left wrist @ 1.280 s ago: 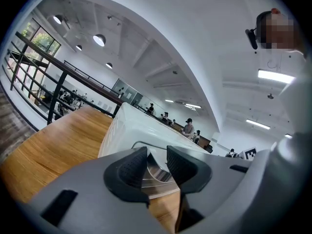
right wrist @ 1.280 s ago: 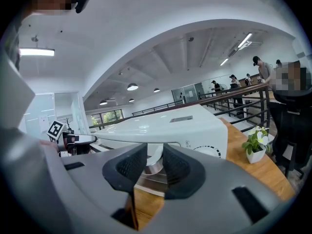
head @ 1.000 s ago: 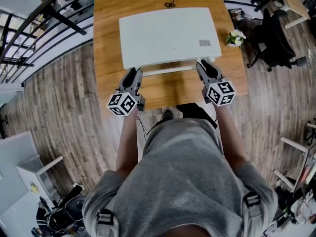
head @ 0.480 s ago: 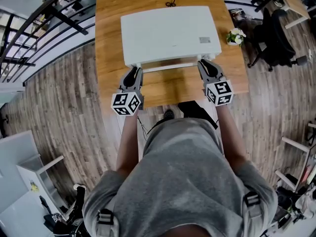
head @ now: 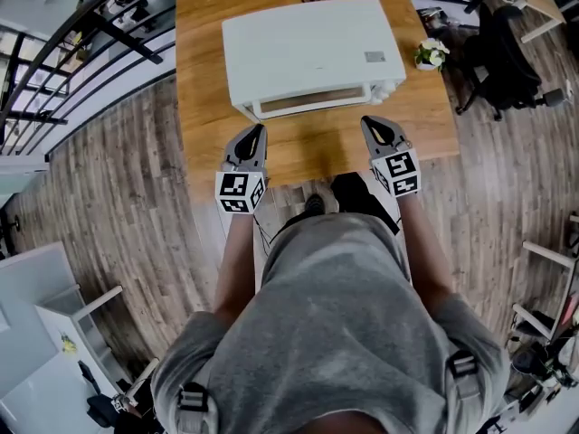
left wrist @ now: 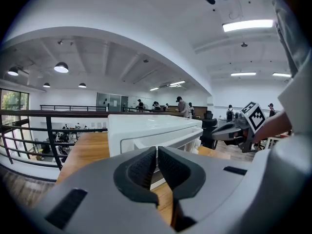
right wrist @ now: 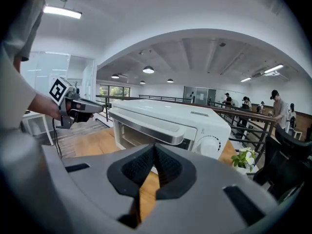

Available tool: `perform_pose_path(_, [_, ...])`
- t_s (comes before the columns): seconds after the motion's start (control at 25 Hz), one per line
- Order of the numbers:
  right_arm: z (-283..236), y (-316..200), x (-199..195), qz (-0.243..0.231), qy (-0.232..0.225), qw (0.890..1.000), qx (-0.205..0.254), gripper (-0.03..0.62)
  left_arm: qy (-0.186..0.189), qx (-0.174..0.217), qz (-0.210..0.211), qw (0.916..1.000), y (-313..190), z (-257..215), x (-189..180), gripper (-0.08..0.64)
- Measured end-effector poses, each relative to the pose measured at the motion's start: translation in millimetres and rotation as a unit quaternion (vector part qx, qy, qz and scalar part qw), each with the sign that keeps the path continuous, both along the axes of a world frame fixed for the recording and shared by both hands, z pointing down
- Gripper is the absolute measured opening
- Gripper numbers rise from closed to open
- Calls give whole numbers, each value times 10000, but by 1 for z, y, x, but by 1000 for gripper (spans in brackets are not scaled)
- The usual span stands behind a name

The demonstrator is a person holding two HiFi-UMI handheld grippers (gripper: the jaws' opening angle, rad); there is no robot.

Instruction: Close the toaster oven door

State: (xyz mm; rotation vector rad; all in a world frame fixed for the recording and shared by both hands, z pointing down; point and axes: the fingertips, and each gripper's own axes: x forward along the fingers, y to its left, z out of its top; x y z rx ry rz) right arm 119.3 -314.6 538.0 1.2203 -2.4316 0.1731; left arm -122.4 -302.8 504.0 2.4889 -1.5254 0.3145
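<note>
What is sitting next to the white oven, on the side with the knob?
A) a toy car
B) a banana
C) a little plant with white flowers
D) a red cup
C: a potted plant with white flowers stands right beside the toaster oven, near the table edge.

You stand at a wooden table with a white toaster oven on it. Its door faces you and looks shut. Your left gripper and your right gripper hang over the near part of the table, one on each side. They are close to the oven front but not touching it. Both pairs of jaws have just been closing and are now together, with nothing between them. A small potted plant stands just right of the oven.
</note>
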Motion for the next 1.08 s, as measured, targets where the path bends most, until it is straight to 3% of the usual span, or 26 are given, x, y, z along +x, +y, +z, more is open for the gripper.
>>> perform_pose_path(0.56, [9,49,-4,135,53,9999,-82,6,-289,-66,378,9988,44,5,5,29])
perform_pose_path(1.08, [19,61,-17,91,32,9999,-135,6,-336,-110,312,9989,61,13,-9,29])
